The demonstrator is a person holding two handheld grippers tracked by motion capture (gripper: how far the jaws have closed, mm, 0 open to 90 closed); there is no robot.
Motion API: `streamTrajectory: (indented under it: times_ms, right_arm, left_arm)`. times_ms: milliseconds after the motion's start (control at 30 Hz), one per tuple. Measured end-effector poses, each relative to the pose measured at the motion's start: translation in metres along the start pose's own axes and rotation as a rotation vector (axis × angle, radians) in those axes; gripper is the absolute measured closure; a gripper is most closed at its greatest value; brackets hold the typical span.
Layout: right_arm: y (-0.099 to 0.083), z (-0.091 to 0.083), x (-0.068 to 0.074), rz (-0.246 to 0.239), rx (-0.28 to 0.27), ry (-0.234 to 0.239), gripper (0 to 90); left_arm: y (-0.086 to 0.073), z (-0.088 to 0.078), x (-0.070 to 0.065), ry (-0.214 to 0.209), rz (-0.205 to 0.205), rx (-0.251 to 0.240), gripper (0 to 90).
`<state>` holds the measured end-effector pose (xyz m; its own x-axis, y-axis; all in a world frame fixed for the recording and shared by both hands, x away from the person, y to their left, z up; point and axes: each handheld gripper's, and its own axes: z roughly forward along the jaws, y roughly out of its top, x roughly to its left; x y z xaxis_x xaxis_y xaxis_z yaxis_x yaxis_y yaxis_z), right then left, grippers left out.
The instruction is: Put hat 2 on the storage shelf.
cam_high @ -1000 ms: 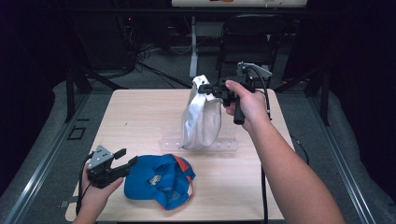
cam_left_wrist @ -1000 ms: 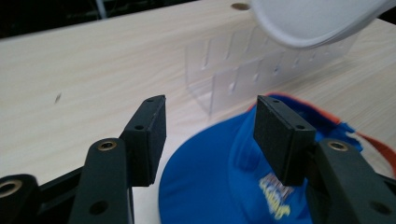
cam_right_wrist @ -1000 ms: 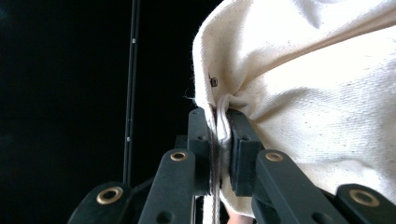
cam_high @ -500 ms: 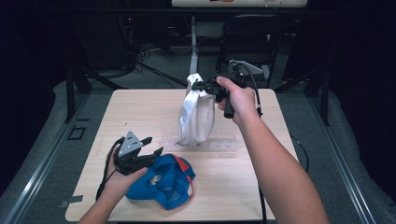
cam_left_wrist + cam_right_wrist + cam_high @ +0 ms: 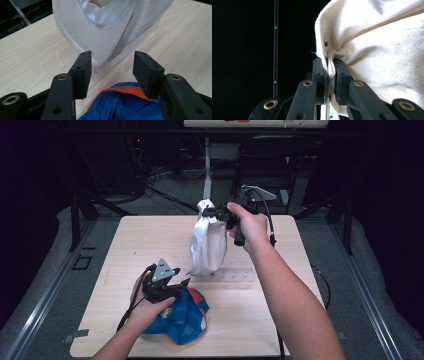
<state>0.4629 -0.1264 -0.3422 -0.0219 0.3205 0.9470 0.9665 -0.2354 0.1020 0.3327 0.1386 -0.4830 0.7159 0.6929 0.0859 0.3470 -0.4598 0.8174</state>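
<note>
Two garments are in play on the pale wood-grain table [image 5: 125,250]: a cream cloth [image 5: 207,247] held up in the air and a blue cloth [image 5: 182,317] lying crumpled near the front edge. The right gripper [image 5: 216,213] is clenched on the cream cloth's top edge, so the cloth hangs as a long drooping fold whose lowest tip dangles just over a clear plastic sheet [image 5: 240,277] on the table; in the right gripper view the black jaws pinch a bunched seam of thick, finely dimpled cotton [image 5: 372,50]. The left gripper [image 5: 182,284] sits over the blue cloth, its jaws parted but having just been narrowing, with nothing pressed between the pads; in the left gripper view the cream cloth's lower tip [image 5: 100,47], with a stitched border and a smoother satin-like lining, hangs just beyond them. The step looks like a two-handed spreading or folding of the cream cloth, one end secured and the other not yet caught. Next the left gripper likely needs to move forward until the hanging tip is between its pads, then close on the hem without snagging the blue cloth, a slick blue fabric with an orange band [image 5: 125,90].
</note>
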Motion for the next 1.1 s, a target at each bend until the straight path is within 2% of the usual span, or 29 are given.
streamTrajectory:
  times_ms: [200, 267, 300, 333, 467, 700, 867, 933, 967, 1033, 1100]
  right_arm:
    - [0.000, 0.004, -0.001, -0.004, -0.002, 0.006, 81.9]
    - [-0.001, 0.005, -0.001, -0.003, 0.001, 0.007, 81.9]
    - [-0.001, 0.005, -0.001, -0.003, 0.001, 0.007, 81.9]
    - [-0.001, 0.005, -0.001, -0.001, 0.005, 0.004, 81.9]
    - [-0.002, 0.006, -0.003, -0.002, 0.004, 0.006, 81.8]
    - [-0.003, 0.004, -0.003, -0.011, 0.011, 0.003, 81.8]
    - [-0.005, 0.003, -0.005, -0.011, 0.018, 0.000, 81.9]
    - [-0.005, 0.002, -0.007, -0.009, 0.011, 0.001, 81.9]
    - [-0.005, 0.002, -0.007, -0.009, 0.011, 0.001, 81.9]
    - [-0.005, 0.001, -0.009, -0.010, 0.012, 0.001, 82.0]
    - [-0.005, -0.001, -0.010, -0.008, 0.013, -0.003, 82.0]
  left_arm:
    - [0.004, 0.011, -0.003, 0.007, 0.005, 0.005, 58.9]
    - [0.004, 0.014, -0.004, 0.011, 0.012, 0.018, 68.5]
    - [0.004, 0.015, -0.004, 0.012, 0.013, 0.026, 68.5]
    - [0.003, 0.018, -0.005, 0.033, 0.022, 0.038, 72.3]
    - [0.003, 0.018, -0.004, 0.039, 0.030, 0.049, 80.2]
    - [0.001, 0.016, -0.001, 0.045, 0.045, 0.047, 82.0]
    - [-0.004, 0.015, 0.004, 0.036, 0.011, 0.015, 82.6]
    - [-0.007, 0.014, 0.009, 0.022, -0.026, -0.003, 83.1]
    - [-0.007, 0.014, 0.009, 0.022, -0.026, -0.003, 83.2]
    - [-0.010, 0.013, 0.012, 0.017, -0.052, -0.016, 83.3]
    - [-0.012, 0.013, 0.013, 0.020, -0.073, -0.043, 83.6]
